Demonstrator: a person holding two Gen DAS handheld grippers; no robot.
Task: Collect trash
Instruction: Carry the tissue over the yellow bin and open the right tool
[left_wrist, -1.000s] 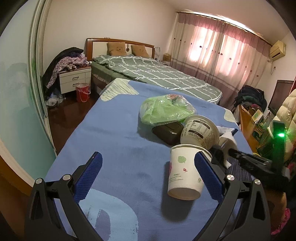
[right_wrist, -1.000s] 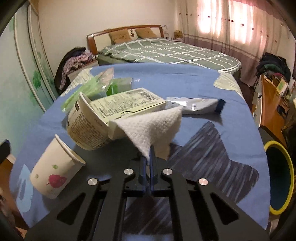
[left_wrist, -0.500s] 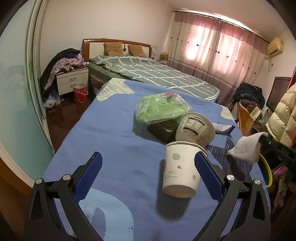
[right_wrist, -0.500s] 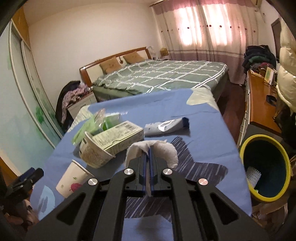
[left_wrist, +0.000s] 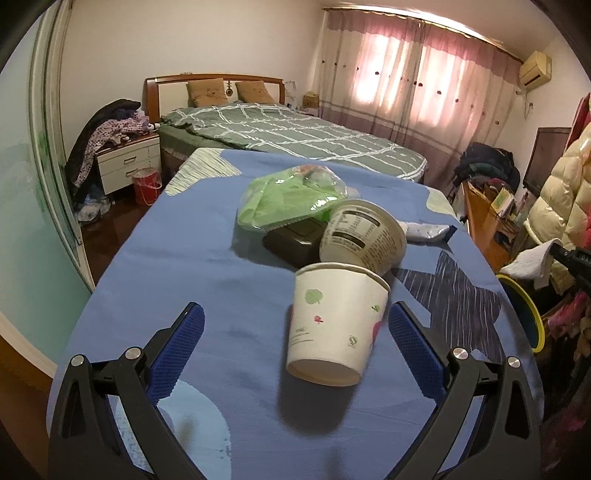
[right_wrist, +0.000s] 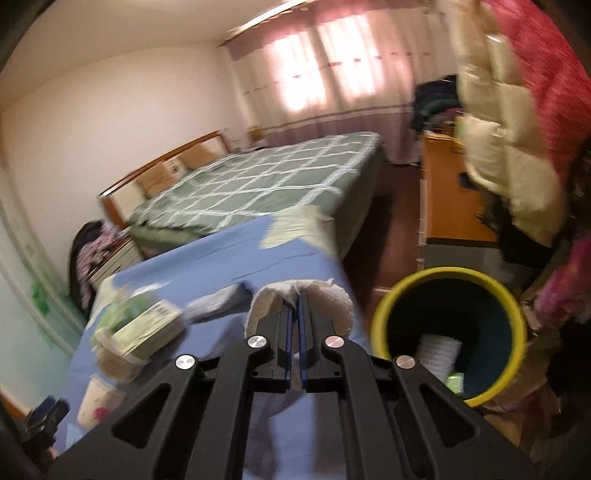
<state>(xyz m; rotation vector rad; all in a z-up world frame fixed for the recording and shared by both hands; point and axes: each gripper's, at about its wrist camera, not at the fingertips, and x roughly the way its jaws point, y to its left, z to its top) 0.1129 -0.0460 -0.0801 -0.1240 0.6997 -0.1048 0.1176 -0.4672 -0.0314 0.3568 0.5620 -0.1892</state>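
Note:
My left gripper (left_wrist: 295, 325) is open around a white paper cup (left_wrist: 334, 321) that lies tilted on the blue cloth (left_wrist: 192, 258); its right pad is close to the cup. Behind the cup lie a printed paper bowl (left_wrist: 364, 238), a dark box (left_wrist: 295, 243), a green plastic bag (left_wrist: 291, 199) and a white-and-blue wrapper (left_wrist: 428, 232). My right gripper (right_wrist: 296, 299) is shut on a white crumpled tissue (right_wrist: 332, 301), held in the air beside the yellow-rimmed bin (right_wrist: 448, 332). The tissue also shows in the left wrist view (left_wrist: 532, 260).
The bin (left_wrist: 524, 306) stands on the floor off the table's right edge and holds some trash (right_wrist: 439, 350). A bed (left_wrist: 295, 136) lies behind, a nightstand (left_wrist: 127, 162) and red bucket (left_wrist: 146, 184) at left, a wooden desk (right_wrist: 450, 195) and hanging coats (right_wrist: 509, 147) at right.
My right gripper has carried the tissue off the table to the right, toward the bin. My left gripper has edged closer to the paper cup and stays open.

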